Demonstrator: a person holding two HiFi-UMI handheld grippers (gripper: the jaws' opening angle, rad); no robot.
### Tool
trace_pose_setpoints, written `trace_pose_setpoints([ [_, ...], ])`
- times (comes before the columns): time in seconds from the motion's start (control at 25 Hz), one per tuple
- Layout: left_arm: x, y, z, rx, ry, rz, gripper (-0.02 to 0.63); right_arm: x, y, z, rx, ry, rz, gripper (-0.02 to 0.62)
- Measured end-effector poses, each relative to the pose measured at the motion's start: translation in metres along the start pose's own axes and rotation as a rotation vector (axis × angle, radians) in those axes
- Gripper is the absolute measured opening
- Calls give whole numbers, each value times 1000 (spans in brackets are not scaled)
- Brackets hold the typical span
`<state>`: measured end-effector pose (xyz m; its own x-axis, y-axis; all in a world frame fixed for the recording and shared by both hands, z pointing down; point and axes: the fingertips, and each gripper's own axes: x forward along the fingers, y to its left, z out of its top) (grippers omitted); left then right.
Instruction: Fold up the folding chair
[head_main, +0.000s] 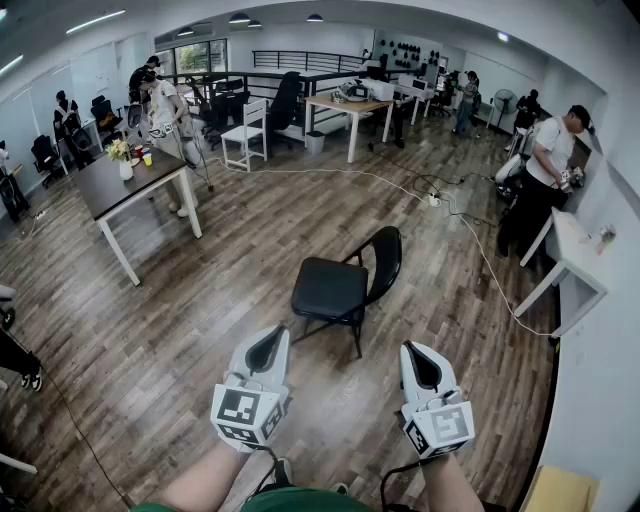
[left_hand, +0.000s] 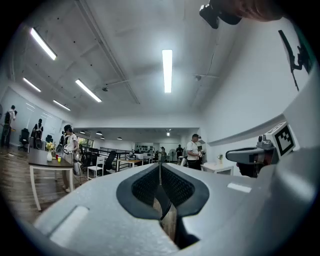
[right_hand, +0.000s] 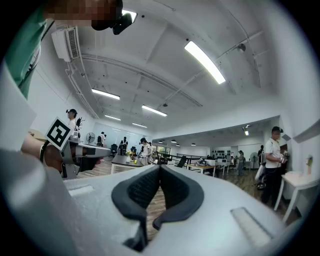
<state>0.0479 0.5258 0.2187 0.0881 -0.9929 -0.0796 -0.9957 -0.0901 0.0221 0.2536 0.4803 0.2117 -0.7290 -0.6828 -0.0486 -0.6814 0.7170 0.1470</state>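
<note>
A black folding chair (head_main: 340, 285) stands unfolded on the wooden floor, its seat level and its back toward the right. In the head view my left gripper (head_main: 270, 343) is held level a short way in front of the chair, shut and empty. My right gripper (head_main: 418, 356) sits beside it to the right, also shut with nothing in it. Both stay apart from the chair. The left gripper (left_hand: 160, 165) and the right gripper (right_hand: 160, 167) each show their jaw tips meeting in their own views. The chair is hidden behind the jaws in both gripper views.
A dark table (head_main: 125, 185) with a flower vase stands at the left. A white cable (head_main: 470, 235) runs across the floor behind the chair. A white desk (head_main: 575, 255) lines the right wall, where a person (head_main: 545, 175) stands. Several people and desks fill the back.
</note>
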Motion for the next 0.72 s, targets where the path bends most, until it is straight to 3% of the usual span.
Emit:
trace_pose_setpoints([
  [0.4, 7, 69, -2, -19, -19, -21, 17, 52, 29, -4, -19, 36, -44, 3],
  [0.72, 18, 122, -22, -82, -5, -39, 17, 83, 43, -7, -32, 77, -97, 3],
])
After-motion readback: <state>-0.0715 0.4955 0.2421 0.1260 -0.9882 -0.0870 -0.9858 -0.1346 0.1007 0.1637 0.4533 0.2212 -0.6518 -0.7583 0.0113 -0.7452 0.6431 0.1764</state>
